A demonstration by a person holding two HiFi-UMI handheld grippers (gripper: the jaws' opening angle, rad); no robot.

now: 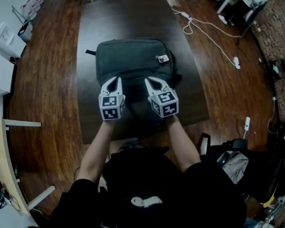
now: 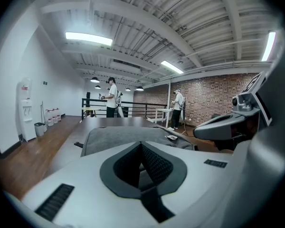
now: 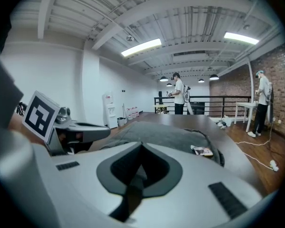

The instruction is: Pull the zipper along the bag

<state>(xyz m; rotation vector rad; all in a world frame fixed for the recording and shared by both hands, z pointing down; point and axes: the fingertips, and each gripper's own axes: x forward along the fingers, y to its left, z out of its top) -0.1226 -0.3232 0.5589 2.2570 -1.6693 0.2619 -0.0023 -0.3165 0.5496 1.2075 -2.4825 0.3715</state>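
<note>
A dark grey backpack (image 1: 132, 61) lies flat on the dark table (image 1: 133, 15), with a small label (image 1: 162, 58) on its right side. I cannot make out its zipper pull. My left gripper (image 1: 115, 80) and right gripper (image 1: 149, 81) hover side by side over the bag's near edge, tips pointing away from me. Both are shut with nothing between the jaws. In the left gripper view the bag (image 2: 118, 136) lies just beyond the closed left gripper (image 2: 141, 145). In the right gripper view the bag (image 3: 166, 134) and its label (image 3: 202, 151) lie past the closed right gripper (image 3: 142, 146).
A white cable (image 1: 209, 32) with plugs trails over the wooden floor right of the table. Bags and gear (image 1: 235, 163) lie on the floor at my right. People (image 2: 112, 96) stand by a railing far behind the table. A water dispenser (image 2: 24, 109) stands against the left wall.
</note>
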